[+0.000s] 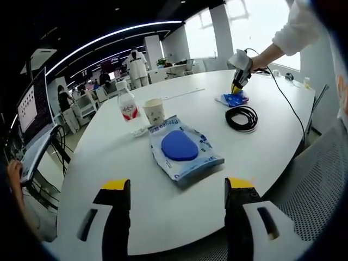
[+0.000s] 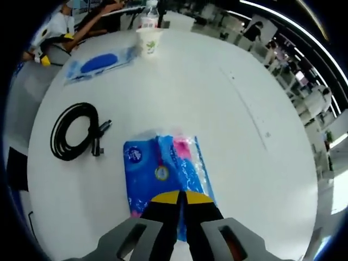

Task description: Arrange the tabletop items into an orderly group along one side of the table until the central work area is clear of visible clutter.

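Tissue pack point(image 2: 163, 174) pinched by right gripper point(image 2: 182, 197), jaws closed

white table point(image 1: 163, 212) | bottle point(image 1: 127, 105) | cup point(image 1: 154, 111) | wipes pack point(image 1: 184, 149) | coiled cable point(image 1: 242, 117) | blue packet point(image 2: 163, 168)

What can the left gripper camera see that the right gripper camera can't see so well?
The left gripper view alone shows the left gripper with open jaws, plus the right gripper from outside, reaching down to the small blue packet. The right gripper view alone shows that packet up close, pink patch included, with the right gripper shut on its near edge. Both show the black cable coil, the wipes pack, the paper cup and the water bottle on the white table.
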The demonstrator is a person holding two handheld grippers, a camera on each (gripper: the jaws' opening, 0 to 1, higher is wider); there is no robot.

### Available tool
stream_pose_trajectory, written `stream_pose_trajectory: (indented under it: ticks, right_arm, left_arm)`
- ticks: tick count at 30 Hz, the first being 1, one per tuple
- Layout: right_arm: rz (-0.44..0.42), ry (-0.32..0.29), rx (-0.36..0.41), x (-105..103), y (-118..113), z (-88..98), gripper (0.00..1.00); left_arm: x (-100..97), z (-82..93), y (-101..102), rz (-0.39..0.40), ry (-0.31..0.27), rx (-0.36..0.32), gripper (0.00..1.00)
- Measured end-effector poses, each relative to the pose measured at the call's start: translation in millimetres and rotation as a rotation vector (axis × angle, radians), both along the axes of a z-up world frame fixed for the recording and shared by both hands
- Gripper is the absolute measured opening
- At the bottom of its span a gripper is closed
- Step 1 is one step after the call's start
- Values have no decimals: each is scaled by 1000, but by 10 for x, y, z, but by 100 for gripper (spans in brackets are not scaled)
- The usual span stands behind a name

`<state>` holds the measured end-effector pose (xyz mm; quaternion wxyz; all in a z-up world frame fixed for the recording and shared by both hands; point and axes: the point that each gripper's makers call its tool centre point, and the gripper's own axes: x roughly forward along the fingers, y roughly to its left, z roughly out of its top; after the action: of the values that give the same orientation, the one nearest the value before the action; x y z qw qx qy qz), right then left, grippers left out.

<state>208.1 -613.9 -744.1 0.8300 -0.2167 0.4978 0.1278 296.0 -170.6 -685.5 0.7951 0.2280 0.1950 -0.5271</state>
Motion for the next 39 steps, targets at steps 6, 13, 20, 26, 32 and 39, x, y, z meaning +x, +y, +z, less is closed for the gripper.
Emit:
stream_pose_trajectory:
  ticks: [6, 13, 20, 26, 32, 39]
  right_arm:
    - [22, -26, -44, 52, -12, 45, 0]
    - [0, -80, -52, 89, -26, 157, 17]
    - [-159, -291, 65, 178, 27, 564, 21]
    - [-157, -369, 211, 277, 428, 752, 23]
    - [-60, -342, 269, 533, 940, 730, 24]
    - [24, -264, 282, 875, 1393, 538, 26]
  left_arm:
    - [-4, -1, 0, -1, 0, 4, 70]
    - [-9, -4, -1, -4, 1, 4, 70]
    - [12, 21, -2, 15, 19, -19, 71]
    - [-10, 37, -19, 56, 135, -65, 70]
    - [32, 50, -77, 215, 468, -183, 60]
    - [76, -33, -273, 437, 723, -373, 68]
